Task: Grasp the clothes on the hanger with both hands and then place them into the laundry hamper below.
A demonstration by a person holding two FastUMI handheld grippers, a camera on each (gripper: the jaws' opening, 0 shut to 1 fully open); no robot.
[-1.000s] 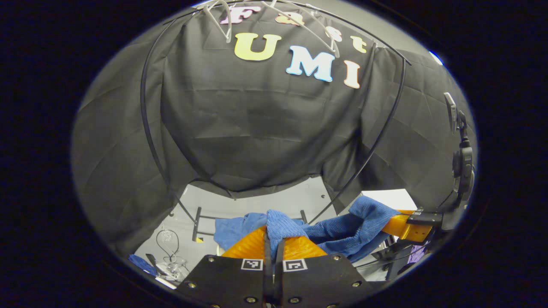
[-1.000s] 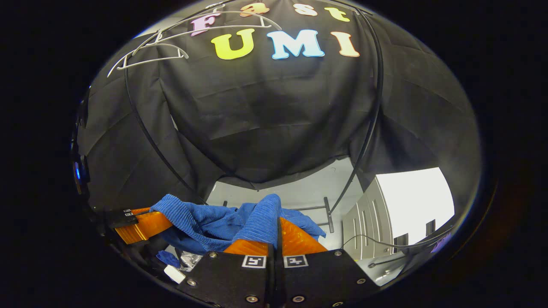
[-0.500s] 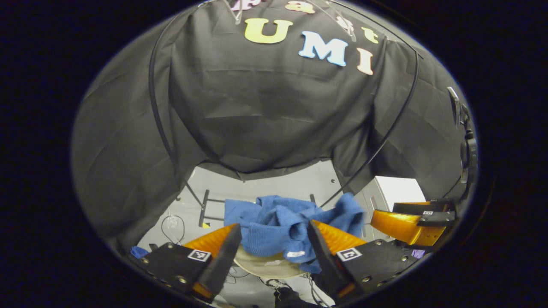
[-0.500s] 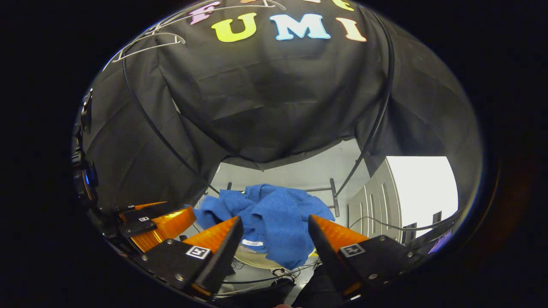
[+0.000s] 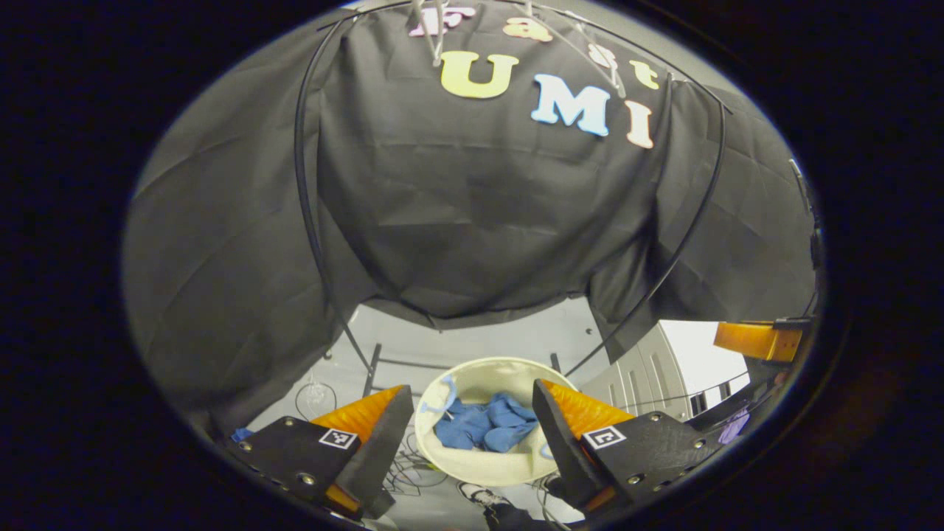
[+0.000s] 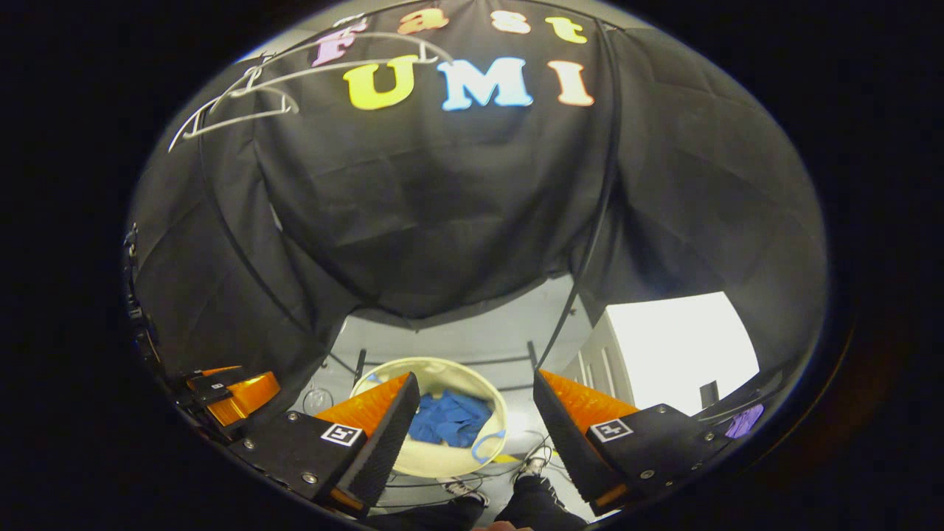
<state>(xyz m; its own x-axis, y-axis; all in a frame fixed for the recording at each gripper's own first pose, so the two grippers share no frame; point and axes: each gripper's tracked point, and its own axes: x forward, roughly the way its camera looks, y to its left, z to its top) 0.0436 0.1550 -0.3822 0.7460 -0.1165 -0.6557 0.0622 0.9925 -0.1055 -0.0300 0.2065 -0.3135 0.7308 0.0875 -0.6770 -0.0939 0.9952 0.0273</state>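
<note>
Blue garment dropped from jaws since earlier frame, now inside laundry hamper below; left gripper, right gripper jaws released, empty.

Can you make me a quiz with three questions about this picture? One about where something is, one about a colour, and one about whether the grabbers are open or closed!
1. Where is the piece of clothing?
A. On the hanger
B. Inside the laundry hamper
C. On the floor beside the hamper

2. What colour is the clothing?
A. Red
B. Green
C. Blue

3. How do the two grippers stand?
A. Both open, holding nothing
B. Both shut on the clothing
C. One open, one shut

Answers:
1. B: the clothing lies crumpled down inside the round laundry hamper, below both grippers.
2. C: the cloth is plainly blue against the pale hamper wall.
3. A: the left gripper and the right gripper each have their fingers spread wide apart with nothing between them; the hangers up on the rail are bare.
</note>
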